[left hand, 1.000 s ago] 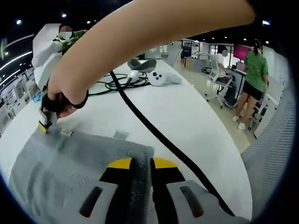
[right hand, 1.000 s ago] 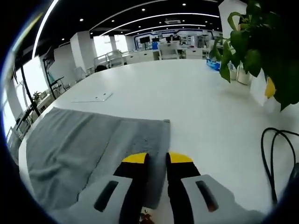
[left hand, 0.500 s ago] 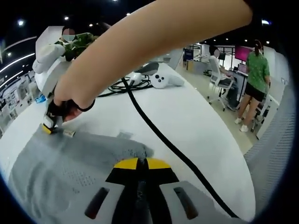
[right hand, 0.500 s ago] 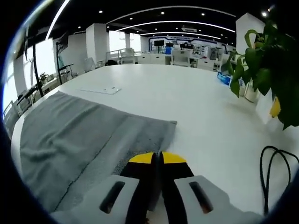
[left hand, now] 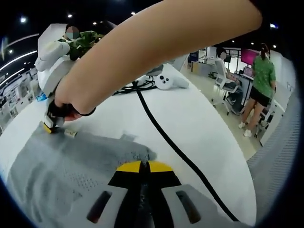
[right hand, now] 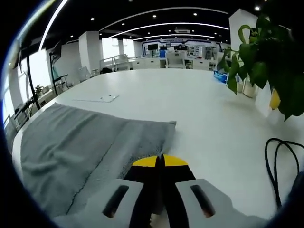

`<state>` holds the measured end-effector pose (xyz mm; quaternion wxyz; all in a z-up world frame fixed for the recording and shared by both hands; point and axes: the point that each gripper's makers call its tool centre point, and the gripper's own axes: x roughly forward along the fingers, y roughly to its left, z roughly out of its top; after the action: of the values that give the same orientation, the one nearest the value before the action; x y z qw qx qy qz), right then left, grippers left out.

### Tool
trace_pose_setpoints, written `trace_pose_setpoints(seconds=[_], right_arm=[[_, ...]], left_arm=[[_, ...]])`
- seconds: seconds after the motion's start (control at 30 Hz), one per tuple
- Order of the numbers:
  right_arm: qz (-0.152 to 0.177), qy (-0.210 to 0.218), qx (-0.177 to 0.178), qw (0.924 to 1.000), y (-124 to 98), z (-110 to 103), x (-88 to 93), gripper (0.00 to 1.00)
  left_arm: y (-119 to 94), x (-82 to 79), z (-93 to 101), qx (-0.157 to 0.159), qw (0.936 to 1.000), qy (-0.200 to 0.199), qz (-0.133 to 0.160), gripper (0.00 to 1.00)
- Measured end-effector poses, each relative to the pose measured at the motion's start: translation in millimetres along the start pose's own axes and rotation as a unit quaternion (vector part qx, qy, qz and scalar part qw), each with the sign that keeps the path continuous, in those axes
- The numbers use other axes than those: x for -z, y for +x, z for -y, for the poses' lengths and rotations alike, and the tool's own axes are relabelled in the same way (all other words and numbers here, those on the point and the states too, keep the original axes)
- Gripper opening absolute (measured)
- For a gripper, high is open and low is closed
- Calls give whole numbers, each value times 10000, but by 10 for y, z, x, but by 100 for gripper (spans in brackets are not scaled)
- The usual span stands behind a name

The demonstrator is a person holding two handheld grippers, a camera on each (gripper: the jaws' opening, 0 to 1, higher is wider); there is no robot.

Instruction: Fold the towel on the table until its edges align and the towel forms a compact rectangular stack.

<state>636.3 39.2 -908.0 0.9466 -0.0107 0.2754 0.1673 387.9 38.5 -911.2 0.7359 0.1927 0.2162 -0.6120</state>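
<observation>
Pressed together now on both sides, where a second ago stood spread: left gripper pinching one corner of the grey towel, right gripper pinching another towel edge. Spread flat on the white table, slightly rumpled. Crossing the left gripper view, a bare forearm and black cable. Beyond, a white controller, cable coil, leafy plant. Open office behind, with a person in green standing near desks.
</observation>
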Motion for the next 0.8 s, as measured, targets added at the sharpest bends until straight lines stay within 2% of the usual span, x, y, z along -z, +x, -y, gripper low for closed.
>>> trace_pose_setpoints(seconds=[0.23, 0.53, 0.8], right_arm=[[130, 190, -124, 9997, -103, 5, -198, 0], [311, 253, -368, 9985, -222, -200, -410, 0], [477, 296, -448, 9974, -357, -331, -629, 0]], left_arm=[[-128, -104, -39, -93, 9998, -123, 106, 3], [-309, -240, -101, -246, 9994, -94, 232, 3], [-486, -410, -115, -363, 9983, -114, 437, 3]])
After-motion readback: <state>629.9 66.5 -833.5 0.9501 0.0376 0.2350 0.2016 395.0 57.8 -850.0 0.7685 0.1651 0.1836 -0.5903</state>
